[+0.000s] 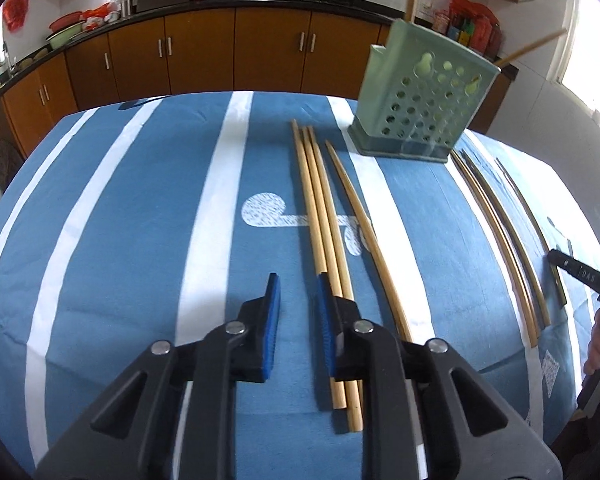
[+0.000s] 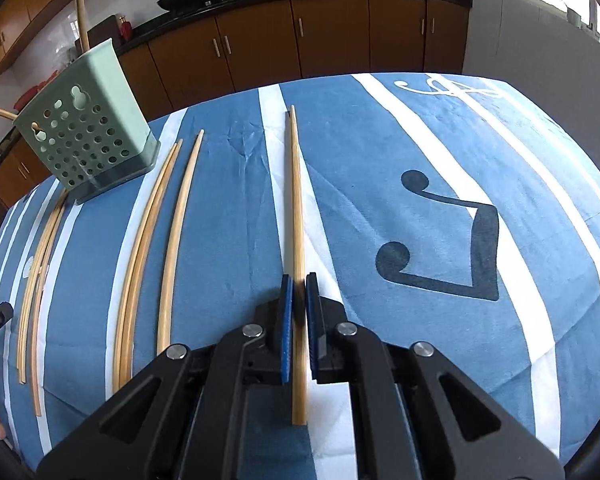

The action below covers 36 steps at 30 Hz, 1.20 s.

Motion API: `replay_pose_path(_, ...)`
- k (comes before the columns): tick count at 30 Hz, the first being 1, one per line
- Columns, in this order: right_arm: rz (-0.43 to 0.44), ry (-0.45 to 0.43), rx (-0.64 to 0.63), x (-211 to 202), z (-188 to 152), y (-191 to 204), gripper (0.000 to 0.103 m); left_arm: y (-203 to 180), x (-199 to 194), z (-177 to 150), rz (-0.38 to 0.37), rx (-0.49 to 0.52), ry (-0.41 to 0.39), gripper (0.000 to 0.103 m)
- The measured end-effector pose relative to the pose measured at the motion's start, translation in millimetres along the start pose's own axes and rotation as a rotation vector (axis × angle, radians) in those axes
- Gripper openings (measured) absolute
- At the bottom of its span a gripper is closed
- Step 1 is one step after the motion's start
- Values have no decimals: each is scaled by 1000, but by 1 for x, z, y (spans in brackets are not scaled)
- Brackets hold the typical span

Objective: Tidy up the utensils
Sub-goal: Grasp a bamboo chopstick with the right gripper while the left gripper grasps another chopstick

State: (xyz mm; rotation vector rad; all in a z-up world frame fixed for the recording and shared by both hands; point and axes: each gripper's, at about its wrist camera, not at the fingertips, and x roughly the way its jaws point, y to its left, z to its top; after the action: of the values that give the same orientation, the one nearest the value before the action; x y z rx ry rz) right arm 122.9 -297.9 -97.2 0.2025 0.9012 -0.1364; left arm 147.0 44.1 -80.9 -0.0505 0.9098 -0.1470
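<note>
While the right tool (image 2: 299,285) is clenching 1 chopstick (image 2: 297,216) lying on the striped worktop (image 2: 440,140), the left tool (image 1: 298,292) is standing released, 3 chopsticks (image 1: 318,208) just right of it, the green holder (image 1: 420,100) ahead.

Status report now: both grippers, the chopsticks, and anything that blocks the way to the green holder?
Right gripper shut on one chopstick. Left gripper open, empty, beside three chopsticks. Green holder upright. Nothing blocking.
</note>
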Motion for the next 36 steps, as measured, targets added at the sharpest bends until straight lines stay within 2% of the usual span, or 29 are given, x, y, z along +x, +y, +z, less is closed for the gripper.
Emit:
replay_pose_path(9, -5, -2, -17, -2, -1, 1, 7, -9, 8, -1, -4, 44, 20, 13)
replay_pose_path(14, -10, -3, -23, -3, -2, 3, 7, -11, 12, -3, 24, 55, 27, 10)
replay_pose_path(19, -4, -1, -39, -2, -1, 6, 8, -10, 15, 1, 67, 38, 23, 8)
replay_pose_path(25, 15, -6, -67, -1, -2, 13, 8, 21, 17, 11, 101, -44, 18, 8)
replay_pose_path(30, 17, -15, -61, 2, 0, 13, 8, 35, 16, 10, 73, -60, 3, 9)
replay_pose_path(36, 7, -45, -87, 0, -4, 16, 8, 30, 15, 7, 82, -44, -18, 10)
